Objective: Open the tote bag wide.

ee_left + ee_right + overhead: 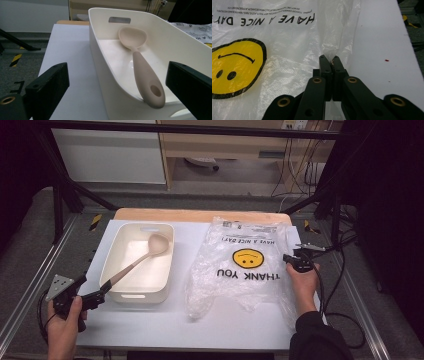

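Pinching the plastic bag (287, 50) at its side edge with my right claw (331, 60) clamped tight, I steady it flat on the table for the spoon (140, 67), which leans in the white tub (100, 50) between my left claw's (117, 82) wide-open jaws.

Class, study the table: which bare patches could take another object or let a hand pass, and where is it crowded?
Free: the front strip of the white table below the white bin and plastic bag; the narrow lane between bin and bag; the strip left of the bin. Crowded: the bag's right edge, pinched by the right claw, and the bin's near corner, where the spoon handle overhangs by the left claw.
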Motion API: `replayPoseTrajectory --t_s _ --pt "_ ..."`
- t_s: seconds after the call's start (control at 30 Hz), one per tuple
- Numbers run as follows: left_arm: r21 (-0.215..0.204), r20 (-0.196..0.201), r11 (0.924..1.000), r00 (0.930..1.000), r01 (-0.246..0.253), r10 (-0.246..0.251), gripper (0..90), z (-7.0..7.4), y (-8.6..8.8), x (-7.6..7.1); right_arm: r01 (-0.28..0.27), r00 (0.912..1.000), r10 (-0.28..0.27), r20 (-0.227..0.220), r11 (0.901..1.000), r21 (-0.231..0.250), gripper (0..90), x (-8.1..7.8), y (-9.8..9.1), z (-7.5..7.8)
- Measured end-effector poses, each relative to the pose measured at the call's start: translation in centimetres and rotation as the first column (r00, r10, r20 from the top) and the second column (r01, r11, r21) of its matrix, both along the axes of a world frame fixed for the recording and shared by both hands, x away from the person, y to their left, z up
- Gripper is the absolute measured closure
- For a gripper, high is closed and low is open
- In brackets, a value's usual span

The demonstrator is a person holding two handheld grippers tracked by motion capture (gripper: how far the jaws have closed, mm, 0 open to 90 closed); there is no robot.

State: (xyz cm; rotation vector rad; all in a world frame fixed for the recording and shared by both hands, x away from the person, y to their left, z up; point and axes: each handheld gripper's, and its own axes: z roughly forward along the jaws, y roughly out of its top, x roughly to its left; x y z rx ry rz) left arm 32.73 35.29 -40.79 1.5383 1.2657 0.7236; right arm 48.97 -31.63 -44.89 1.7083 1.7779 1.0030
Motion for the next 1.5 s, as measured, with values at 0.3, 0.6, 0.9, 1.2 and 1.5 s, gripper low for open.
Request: replayPoseTrajectory --t_s 0.3,0.6,0.9,1.2,1.5 --pt "0.001 0.001 1.0000 1.0000 -0.004 0.004 4.6 0.1 0.0 0.0 0.063 0.9980 -0.063 -0.005 0.9978 0.019 90.0 -0.9 -0.8 0.1" --pt "0.002 0.006 1.0000 1.0000 0.002 -0.002 4.5 0.2 0.0 -0.1 0.007 0.9998 -0.007 0.016 1.0000 -0.003 60.0 -1.6 0.1 0.8" --pt "-0.001 0.006 1.0000 1.0000 -0.007 0.007 4.5 0.1 0.1 0.0 -0.007 0.9977 0.011 0.067 0.9989 -0.047 18.9 -3.9 1.2 3.3" --pt "0.001 0.019 0.9999 0.9998 0.010 -0.011 4.7 0.3 0.1 -0.1 -0.076 0.9928 0.081 0.088 0.9950 -0.066 6.0 -6.8 2.6 5.0" --pt "0.003 0.014 0.9998 0.9997 0.022 -0.022 4.1 0.3 0.2 0.0 -0.161 0.9834 0.168 0.069 0.9823 -0.095 9.1 -8.3 4.9 5.5"
